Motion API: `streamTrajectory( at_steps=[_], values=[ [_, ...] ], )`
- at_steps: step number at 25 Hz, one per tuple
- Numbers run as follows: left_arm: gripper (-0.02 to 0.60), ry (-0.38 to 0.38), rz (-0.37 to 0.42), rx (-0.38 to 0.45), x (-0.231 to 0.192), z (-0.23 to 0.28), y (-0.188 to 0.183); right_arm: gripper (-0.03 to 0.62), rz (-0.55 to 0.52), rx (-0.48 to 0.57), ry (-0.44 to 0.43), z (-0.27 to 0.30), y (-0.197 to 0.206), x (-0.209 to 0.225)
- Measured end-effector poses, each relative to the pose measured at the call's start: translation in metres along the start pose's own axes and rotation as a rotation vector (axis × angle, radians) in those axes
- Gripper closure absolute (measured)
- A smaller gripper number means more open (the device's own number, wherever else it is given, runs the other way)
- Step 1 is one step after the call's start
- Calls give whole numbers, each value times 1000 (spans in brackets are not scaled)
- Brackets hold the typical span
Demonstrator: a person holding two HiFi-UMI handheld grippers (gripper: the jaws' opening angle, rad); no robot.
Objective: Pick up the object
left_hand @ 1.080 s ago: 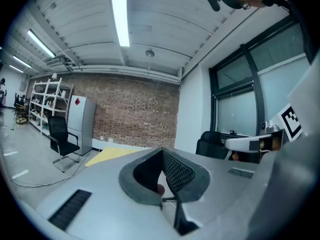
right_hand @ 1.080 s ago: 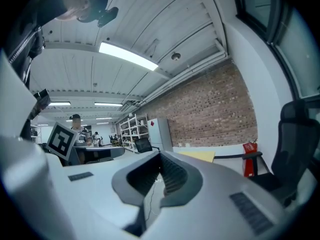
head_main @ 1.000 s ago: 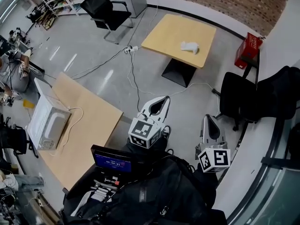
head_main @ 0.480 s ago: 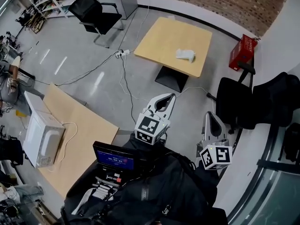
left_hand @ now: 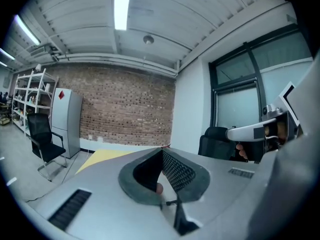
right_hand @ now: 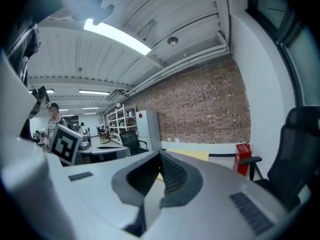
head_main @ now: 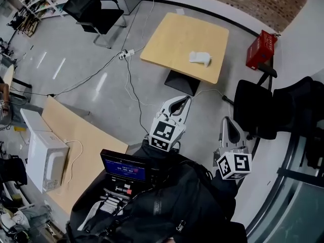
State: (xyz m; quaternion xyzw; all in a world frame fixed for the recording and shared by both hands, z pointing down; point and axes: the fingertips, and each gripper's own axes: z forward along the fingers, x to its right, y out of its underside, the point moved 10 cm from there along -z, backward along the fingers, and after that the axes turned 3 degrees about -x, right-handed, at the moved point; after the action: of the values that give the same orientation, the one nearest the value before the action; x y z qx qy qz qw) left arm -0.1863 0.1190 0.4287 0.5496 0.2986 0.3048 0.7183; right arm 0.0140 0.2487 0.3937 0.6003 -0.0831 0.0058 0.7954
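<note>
A small white crumpled object (head_main: 200,58) lies on a square yellow table (head_main: 172,34) across the grey floor. Both grippers are held in the air well short of that table. My left gripper (head_main: 188,99) points toward it with its jaws closed together and nothing between them. My right gripper (head_main: 229,120) is held level to its right, also shut and empty. In the left gripper view the yellow table (left_hand: 107,155) shows just past the closed left gripper (left_hand: 161,151). Beyond the closed right gripper (right_hand: 160,154) the right gripper view catches a strip of the table (right_hand: 192,154).
Black office chairs (head_main: 260,108) stand right of the grippers, and another chair (head_main: 93,6) sits at the far left. A red crate (head_main: 260,49) is beside the table. Cables (head_main: 129,80) cross the floor. A microwave (head_main: 45,156) rests on a wooden table at the left. A small screen (head_main: 124,167) and a black bag lie below.
The head view has moved closer to the yellow table, which sits lower and larger in frame. Both grippers stay shut and have shifted slightly right.
</note>
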Motion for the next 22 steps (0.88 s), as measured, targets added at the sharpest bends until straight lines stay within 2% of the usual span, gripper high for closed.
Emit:
streamTrajectory(
  at_steps=[4, 10, 17, 22],
  values=[
    [581, 20, -45, -15, -9, 13, 1, 589, -5, -21, 19, 11, -5, 4],
    [581, 28, -49, -43, -13, 38, 7, 589, 12, -48, 38, 30, -3, 28],
    [581, -64, 15, -71, -33, 69, 5, 589, 21, -31, -26, 75, -13, 54],
    [581, -115, 65, -112, -48, 116, 5, 589, 34, -25, -59, 110, -22, 89]
  ],
)
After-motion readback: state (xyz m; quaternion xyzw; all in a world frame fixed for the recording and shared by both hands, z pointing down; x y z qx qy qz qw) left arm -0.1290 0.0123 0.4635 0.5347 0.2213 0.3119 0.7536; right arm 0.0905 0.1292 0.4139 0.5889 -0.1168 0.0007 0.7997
